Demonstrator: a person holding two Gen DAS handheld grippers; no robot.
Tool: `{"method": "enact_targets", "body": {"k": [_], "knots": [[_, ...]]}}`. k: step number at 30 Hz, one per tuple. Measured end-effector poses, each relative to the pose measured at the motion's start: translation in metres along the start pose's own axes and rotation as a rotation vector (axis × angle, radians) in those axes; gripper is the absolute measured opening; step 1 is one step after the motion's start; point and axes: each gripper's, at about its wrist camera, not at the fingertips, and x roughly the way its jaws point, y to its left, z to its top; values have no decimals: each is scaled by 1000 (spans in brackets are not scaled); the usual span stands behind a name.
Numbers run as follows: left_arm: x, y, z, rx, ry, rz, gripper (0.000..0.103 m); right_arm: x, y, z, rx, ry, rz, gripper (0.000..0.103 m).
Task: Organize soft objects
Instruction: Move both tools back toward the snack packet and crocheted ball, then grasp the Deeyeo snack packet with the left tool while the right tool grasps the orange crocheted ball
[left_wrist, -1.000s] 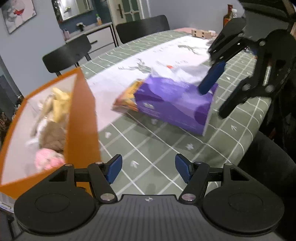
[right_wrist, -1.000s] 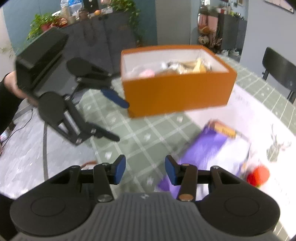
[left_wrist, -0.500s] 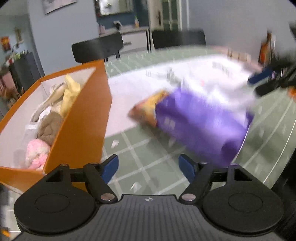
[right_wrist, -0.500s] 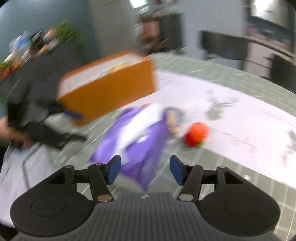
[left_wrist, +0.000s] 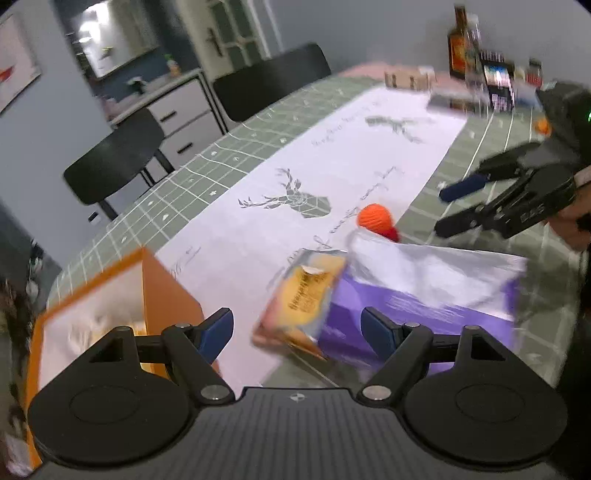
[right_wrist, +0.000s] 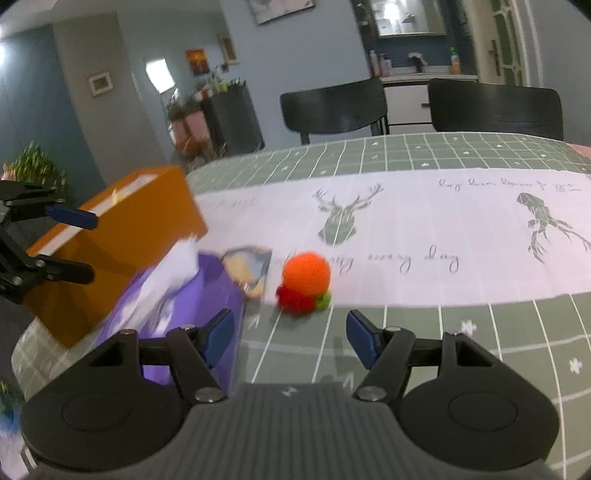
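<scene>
An orange and red knitted soft toy (right_wrist: 305, 282) lies on the table runner, a little ahead of my right gripper (right_wrist: 291, 334), whose jaws are opening with nothing between them. That toy (left_wrist: 376, 220) shows beyond a purple tissue pack (left_wrist: 417, 302). My left gripper (left_wrist: 296, 330) hangs over the purple pack and a yellow snack bag (left_wrist: 304, 295), its jaws opening and empty. The orange box (left_wrist: 168, 295) with soft items inside sits at the left. From the right wrist view the orange box (right_wrist: 125, 240) stands left of the purple pack (right_wrist: 184, 299) and the left gripper (right_wrist: 70, 240).
A white runner (right_wrist: 424, 236) with deer prints crosses the green checked tablecloth (right_wrist: 480, 332). Black chairs (right_wrist: 332, 107) stand at the far side. Bottles and small boxes (left_wrist: 476, 81) crowd the far right end. A person's hand (left_wrist: 576, 218) holds the right gripper (left_wrist: 465, 206).
Both grippers' jaws have widened. The right gripper swung away from the orange box toward the orange toy. The left view shifted right, so the tissue pack and snack bag now lie close under it.
</scene>
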Motion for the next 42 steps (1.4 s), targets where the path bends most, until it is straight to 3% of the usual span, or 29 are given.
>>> {"method": "enact_targets", "body": {"k": [7,11,17,33,42], "knots": [[69,20,35,159,176,-145,92,22,-8,22,20,2,-9,72],[101,19,46,257,264,-178,89,30,-17,26,30,-1,-6,72],[134,23,56,302,381,-351,89,42,-25,26,49,23,4,72],[139,8,56,367,411,-509,88,53,-14,27,0,54,16,73],[157,4,57,347,416,-487,94,67,-10,29,-21,94,27,73]]}}
